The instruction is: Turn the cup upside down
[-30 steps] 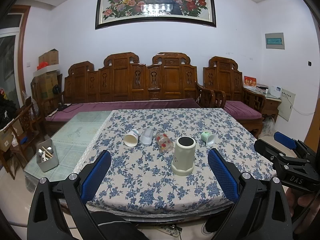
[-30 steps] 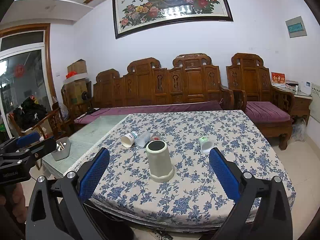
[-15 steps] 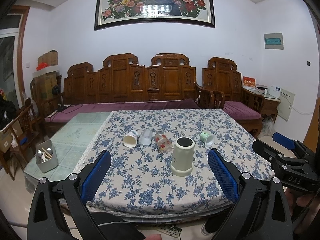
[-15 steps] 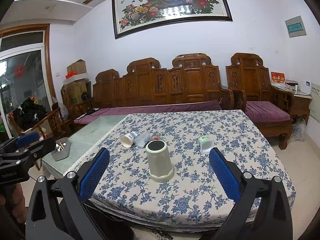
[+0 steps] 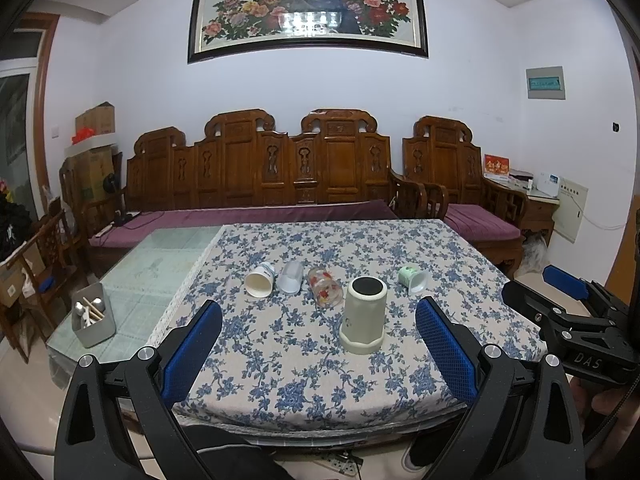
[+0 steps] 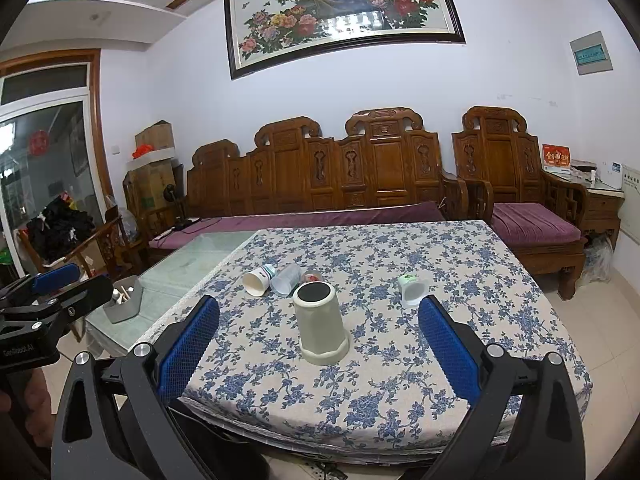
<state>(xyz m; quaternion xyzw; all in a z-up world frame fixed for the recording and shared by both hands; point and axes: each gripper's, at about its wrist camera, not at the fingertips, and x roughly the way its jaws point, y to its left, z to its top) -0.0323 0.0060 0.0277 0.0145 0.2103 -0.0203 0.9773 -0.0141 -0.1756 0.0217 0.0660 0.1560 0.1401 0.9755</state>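
Note:
A tall beige cup (image 5: 363, 319) (image 6: 321, 323) stands upside down on its wide rim near the table's front, dark round base on top. Behind it lie on their sides a white paper cup (image 5: 260, 279) (image 6: 258, 279), a clear plastic cup (image 5: 291, 277) (image 6: 285, 279), a glass with red flowers (image 5: 325, 291) and a small green-and-white cup (image 5: 413, 279) (image 6: 412, 289). My left gripper (image 5: 318, 354) and right gripper (image 6: 318, 350) are both open and empty, held before the table's front edge, apart from every cup.
The table has a blue floral cloth (image 5: 280, 344) on the right and bare glass (image 5: 160, 264) on the left. A grey metal holder with utensils (image 5: 93, 321) stands at the glass part's near left corner. A carved wooden bench (image 5: 260, 184) lines the far wall.
Both views have barely shifted; the left gripper drew back very slightly. The cups have not moved and both grippers stay open.

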